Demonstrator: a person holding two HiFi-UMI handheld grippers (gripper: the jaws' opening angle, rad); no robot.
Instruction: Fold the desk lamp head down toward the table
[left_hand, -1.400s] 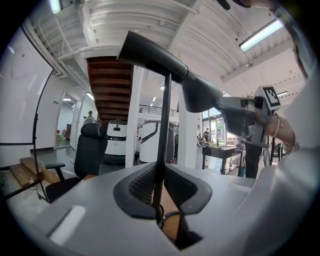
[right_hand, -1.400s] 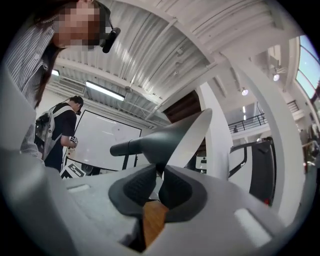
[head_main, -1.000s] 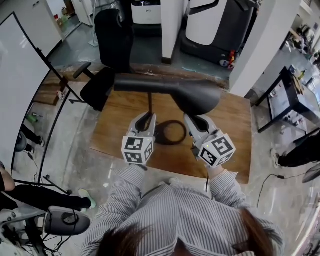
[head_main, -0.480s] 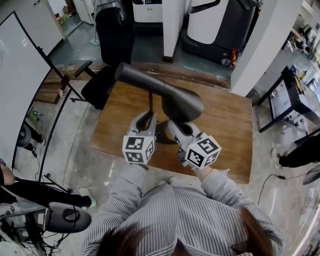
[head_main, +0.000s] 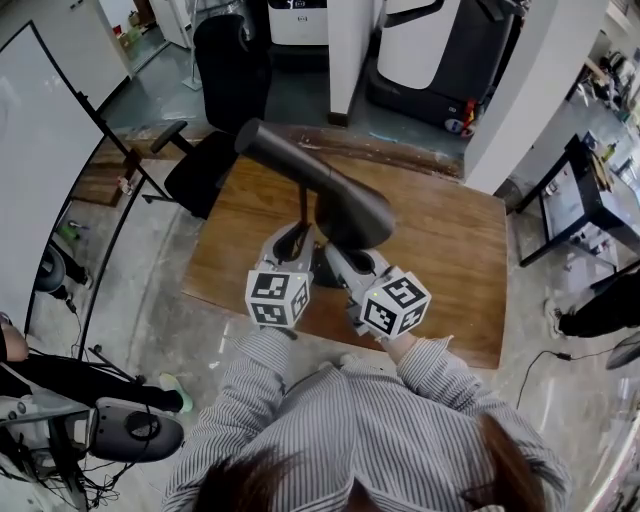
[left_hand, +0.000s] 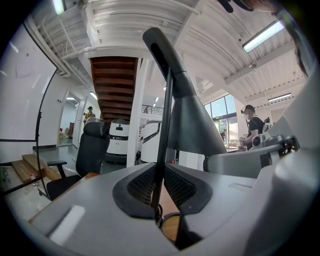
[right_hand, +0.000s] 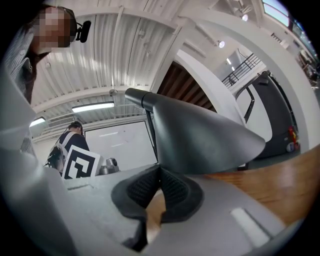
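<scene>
The dark grey cone-shaped lamp head (head_main: 350, 210) tilts down over the wooden table (head_main: 450, 260), its long neck rising to the back left. A thin black stem (head_main: 303, 205) carries it. My left gripper (head_main: 297, 235) is shut on that stem (left_hand: 164, 130), which runs up between its pads (left_hand: 145, 185). My right gripper (head_main: 338, 256) sits right of it, tips tucked under the shade. In the right gripper view its pads (right_hand: 172, 187) meet with nothing between them, and the shade (right_hand: 200, 135) rests just above the tips. The lamp's ring base (left_hand: 170, 222) peeks below the left jaws.
A black office chair (head_main: 225, 90) stands behind the table's far left corner. A whiteboard on a stand (head_main: 40, 170) is at the left, a black side table (head_main: 590, 190) at the right. Large machines (head_main: 430, 50) line the back. Another person (left_hand: 248, 130) stands far off.
The lamp head has swung down and left toward the stem. My right gripper followed it left and down, and its jaws came together. My left gripper kept still on the stem.
</scene>
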